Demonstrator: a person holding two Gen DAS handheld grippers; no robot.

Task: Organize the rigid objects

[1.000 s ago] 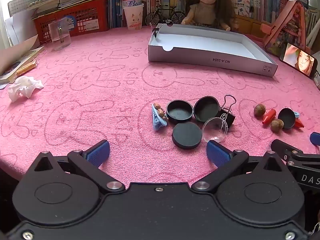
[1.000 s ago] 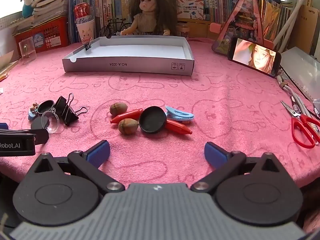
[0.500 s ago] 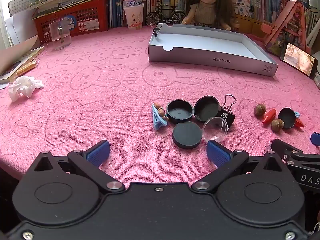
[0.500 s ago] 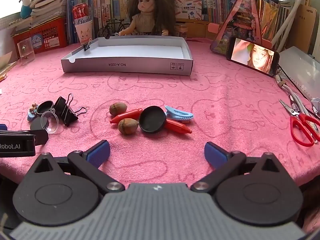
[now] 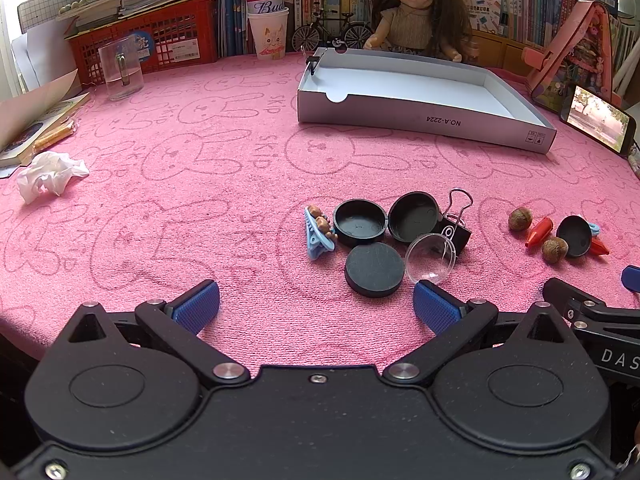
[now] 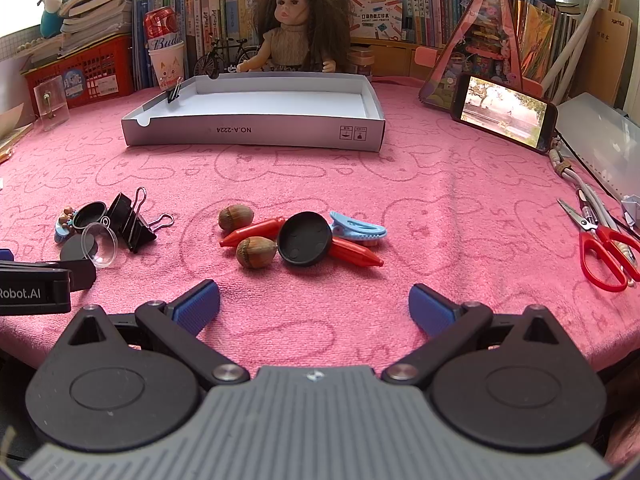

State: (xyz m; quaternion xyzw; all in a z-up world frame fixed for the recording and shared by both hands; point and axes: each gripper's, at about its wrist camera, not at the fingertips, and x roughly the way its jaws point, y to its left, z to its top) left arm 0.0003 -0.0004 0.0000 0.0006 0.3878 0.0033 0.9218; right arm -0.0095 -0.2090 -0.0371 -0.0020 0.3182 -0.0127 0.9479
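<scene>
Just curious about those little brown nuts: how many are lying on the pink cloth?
2. One nut lies behind the red crayon; the other nut sits in front, beside the black cap. More could be hidden.

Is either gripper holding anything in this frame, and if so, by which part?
Nothing is held. The left gripper and right gripper are both open over bare cloth.

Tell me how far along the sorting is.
Barely begun. Done: one binder clip sits in the box. In hand: nothing; left gripper and right gripper are open. Left: the black caps pile and the acorn and crayon pile on the cloth.
</scene>
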